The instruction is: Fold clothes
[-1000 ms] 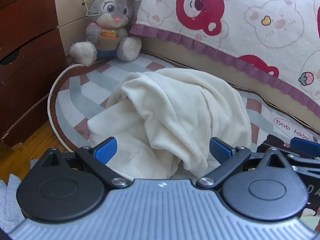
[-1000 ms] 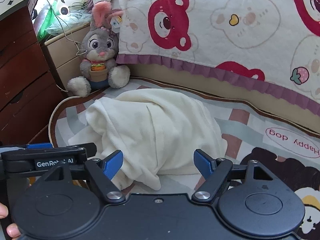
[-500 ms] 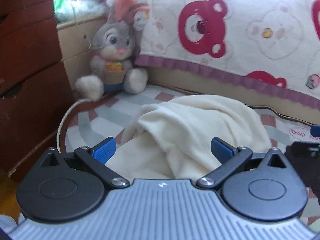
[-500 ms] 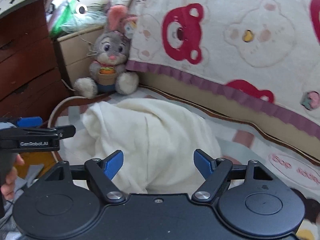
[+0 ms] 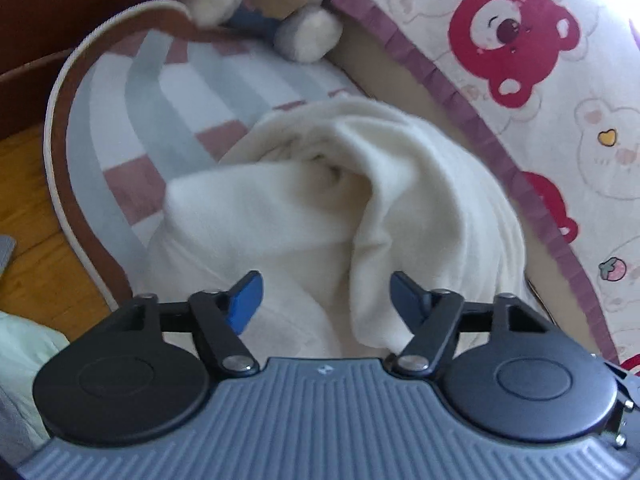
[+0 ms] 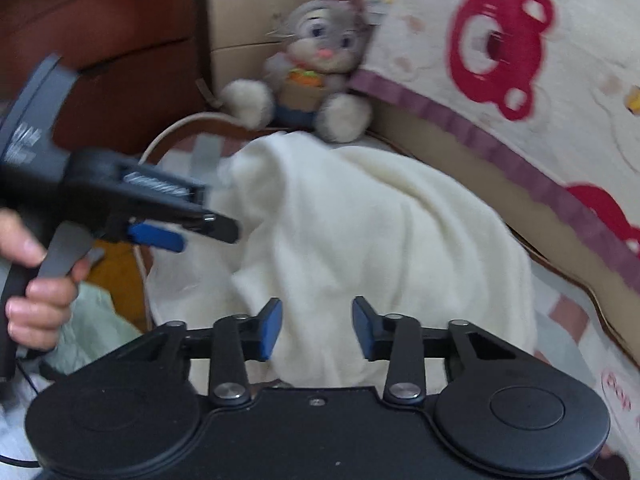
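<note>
Heaped cream-white fleece garment [image 5: 332, 216] in the middle of a striped grey, white and pink rug with a brown border [image 5: 120, 120], near the side of the bed. Still one lump, no fold started by the look of it.

Left gripper [image 5: 326, 300] low over the near left edge of the heap, jaws just been closing, cloth sitting between the blue pads but not pinched yet, so effectively open. Same for the right gripper [image 6: 316, 330]: just been narrowing, fleece in the gap, no squeeze visible. Probably going for two near corners at once to lift and spread it flat.

Around it: grey plush rabbit [image 6: 316, 68] at the far end of the rug, bear-print bedspread with purple frill [image 5: 540, 92] hanging on the right, dark wooden drawers [image 6: 100, 40] far left. Bed side and rabbit likely cramping the spreading room.
</note>
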A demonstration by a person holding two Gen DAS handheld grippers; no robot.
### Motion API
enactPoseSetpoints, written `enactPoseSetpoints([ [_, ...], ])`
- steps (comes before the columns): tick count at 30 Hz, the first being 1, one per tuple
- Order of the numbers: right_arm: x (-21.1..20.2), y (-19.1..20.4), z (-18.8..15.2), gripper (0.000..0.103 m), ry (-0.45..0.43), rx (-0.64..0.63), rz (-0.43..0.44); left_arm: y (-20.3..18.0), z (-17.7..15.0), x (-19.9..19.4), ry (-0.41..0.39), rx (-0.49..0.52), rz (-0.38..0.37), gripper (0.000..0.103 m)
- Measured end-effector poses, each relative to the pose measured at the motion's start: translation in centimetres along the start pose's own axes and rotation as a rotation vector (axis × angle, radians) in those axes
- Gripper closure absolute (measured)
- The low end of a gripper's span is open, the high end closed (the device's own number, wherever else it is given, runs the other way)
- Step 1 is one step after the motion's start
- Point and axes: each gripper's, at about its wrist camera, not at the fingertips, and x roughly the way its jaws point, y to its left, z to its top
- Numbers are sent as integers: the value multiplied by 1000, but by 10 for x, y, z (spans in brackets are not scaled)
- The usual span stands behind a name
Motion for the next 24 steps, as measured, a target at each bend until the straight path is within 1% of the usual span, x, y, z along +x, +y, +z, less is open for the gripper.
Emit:
enactPoseSetpoints([
  [1,5,4,-2,64,1,-19,-5,-1,-2,1,0,10,2,40],
  [3,17,12,-5,58,6,-44,-20,0,-6,4,3,1,-19,40],
  [4,24,15,-7,50,10,-64,-36,2,-7,5,5,-14,-40,41],
  [5,32,19,-8,39,14,-90,-59,4,-8,5,3,-27,-58,43],
  [7,51,23,-11,27,43,-146,-121,5,-8,5,-4,-34,-81,46],
  [8,61,24,-13,31,60,-175,-155,5,-8,5,-11,-34,-93,49],
  [9,66,23,-13,39,74,-175,-171,4,-8,6,-19,-33,-106,51],
  [10,66,18,-11,76,84,-148,-172,5,-8,5,-20,-37,-120,53],
  [11,67,14,-10,86,94,-120,-172,5,-8,5,-15,-48,-137,53],
  [12,62,8,-8,86,90,-76,-150,6,-7,4,-9,-60,-155,53],
  [14,40,-5,-6,86,59,33,-66,6,-4,0,-10,-68,-187,53],
  [16,16,-13,-6,86,33,90,3,2,0,-4,-13,-64,-207,52],
  [18,-4,-14,-9,86,13,89,43,-4,2,-8,-23,-44,-238,48],
  [20,-19,-14,-12,85,2,71,73,-12,2,-10,-29,-21,-239,42],
  [22,-29,-13,-17,85,3,52,105,-17,-1,-10,-33,3,-233,38],
  [23,-33,-11,-21,85,5,45,122,-18,-1,-10,-35,4,-231,35],
  [24,-36,-9,-25,85,7,39,138,-15,-1,-7,-26,-32,-232,34],
])
